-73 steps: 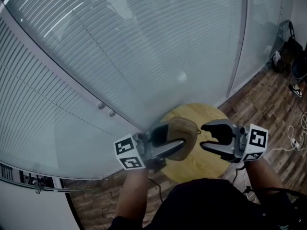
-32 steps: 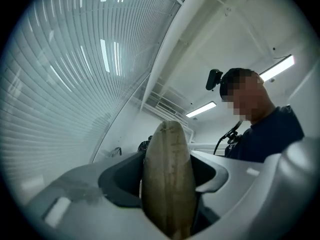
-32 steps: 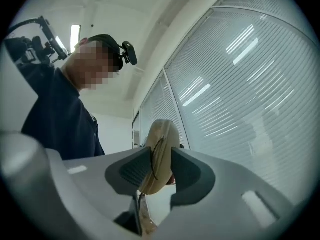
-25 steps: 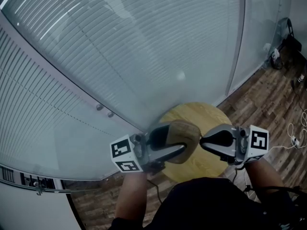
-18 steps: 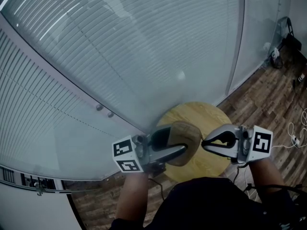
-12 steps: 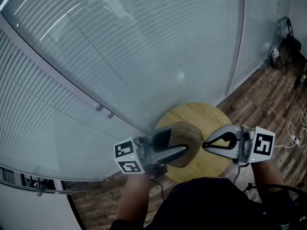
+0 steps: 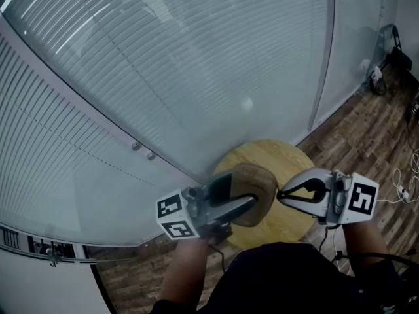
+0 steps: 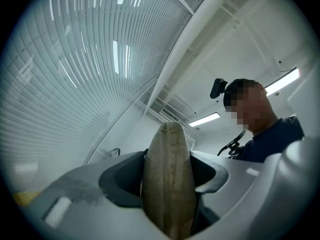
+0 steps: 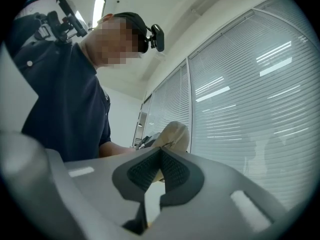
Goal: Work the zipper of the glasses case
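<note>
A tan glasses case point(image 7: 253, 182) is held above the round wooden table point(image 7: 288, 157), with my left gripper point(image 7: 243, 193) shut on it across its flat sides. In the left gripper view the case point(image 8: 167, 184) stands edge-on between the two jaws of the left gripper point(image 8: 168, 170). My right gripper point(image 7: 280, 195) is shut, its tips just off the case's right edge. In the right gripper view the ribbed pads point(image 9: 172, 170) of the right gripper point(image 9: 160, 152) meet, and the case point(image 9: 174, 133) shows just beyond them. No zipper pull can be made out between the pads.
A glass wall with horizontal blinds point(image 7: 196, 64) rises behind the table. Wood-plank floor point(image 7: 366, 126) lies to the right, with white cables point(image 7: 400, 183) and dark gear point(image 7: 393, 61) in the far corner. The person's torso is close behind both grippers.
The right gripper, open about three seconds ago, has shut at the case's right edge. Over the last second it has drifted slightly right. The left gripper keeps its hold on the case.
</note>
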### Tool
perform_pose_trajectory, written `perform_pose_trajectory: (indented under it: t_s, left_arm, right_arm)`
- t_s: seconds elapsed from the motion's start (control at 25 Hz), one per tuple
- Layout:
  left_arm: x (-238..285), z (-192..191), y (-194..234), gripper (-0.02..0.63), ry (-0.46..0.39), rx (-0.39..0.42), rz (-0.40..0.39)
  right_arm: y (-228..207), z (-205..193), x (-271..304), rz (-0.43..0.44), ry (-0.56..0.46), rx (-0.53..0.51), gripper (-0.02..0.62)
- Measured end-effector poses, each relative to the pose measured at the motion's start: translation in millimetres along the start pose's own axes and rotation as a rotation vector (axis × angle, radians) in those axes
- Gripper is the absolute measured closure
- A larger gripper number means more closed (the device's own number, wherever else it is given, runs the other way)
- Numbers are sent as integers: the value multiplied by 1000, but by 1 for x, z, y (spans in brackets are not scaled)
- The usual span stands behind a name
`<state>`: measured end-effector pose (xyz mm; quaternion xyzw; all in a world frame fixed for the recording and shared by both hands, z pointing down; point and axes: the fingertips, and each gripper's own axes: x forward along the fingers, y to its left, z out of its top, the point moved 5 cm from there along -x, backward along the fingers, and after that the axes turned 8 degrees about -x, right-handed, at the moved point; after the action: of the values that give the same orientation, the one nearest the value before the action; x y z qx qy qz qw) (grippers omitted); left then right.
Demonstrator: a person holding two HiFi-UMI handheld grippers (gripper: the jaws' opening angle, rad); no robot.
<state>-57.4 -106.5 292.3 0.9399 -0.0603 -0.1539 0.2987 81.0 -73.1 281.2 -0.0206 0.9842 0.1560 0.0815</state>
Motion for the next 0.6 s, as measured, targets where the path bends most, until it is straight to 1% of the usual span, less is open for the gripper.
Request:
perform_pose_trajectory:
  t_s: [0.08, 0.24, 0.36, 0.48, 0.6]
  left_arm:
    - [-2, 0, 1, 324, -16, -3, 19]
    - [-4, 4, 1, 328, -42, -40, -6]
    - [-6, 16, 2, 331, -112, -98, -43]
    - [-11, 25, 2, 330, -162, -118, -42]
    - [-14, 37, 6, 333, -226, -139, -40]
  right_arm:
    - [1, 0, 0, -5, 6, -6, 588]
    - [0, 3, 3, -1, 24, -40, 588]
    - [1, 3, 12, 25, 51, -85, 588]
    - [8, 0, 19, 54, 54, -82, 588]
    - [29, -18, 29, 97, 102, -61, 588]
